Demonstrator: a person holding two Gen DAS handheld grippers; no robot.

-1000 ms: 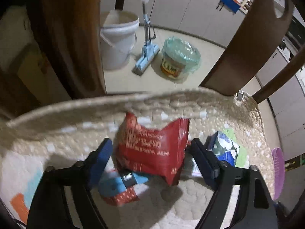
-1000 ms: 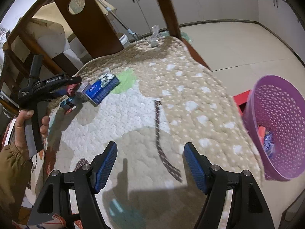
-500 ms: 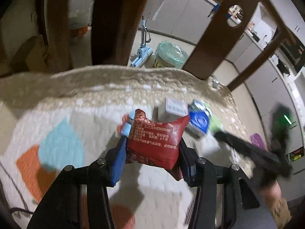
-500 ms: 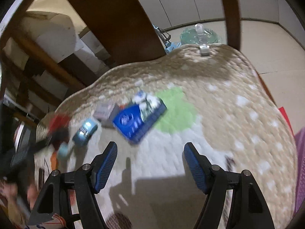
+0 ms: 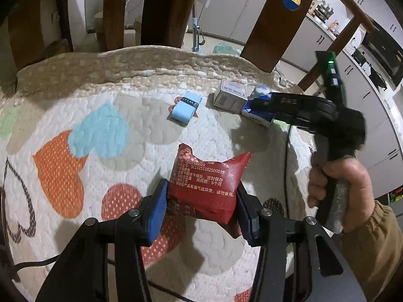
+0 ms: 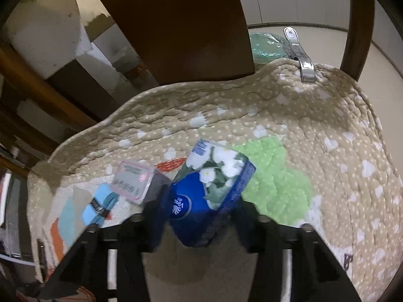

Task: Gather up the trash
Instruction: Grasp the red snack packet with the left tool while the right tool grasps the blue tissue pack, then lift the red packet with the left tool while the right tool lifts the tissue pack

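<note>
Left tongs pinch a red snack packet between their blue pads, held above the quilted cloth on the table. Right tongs, whose jaws have just been closing, clamp a blue tissue pack low over the cloth. A small grey box and a light blue packet lie just beside it. A metal clip grips the cloth's far edge.
</note>
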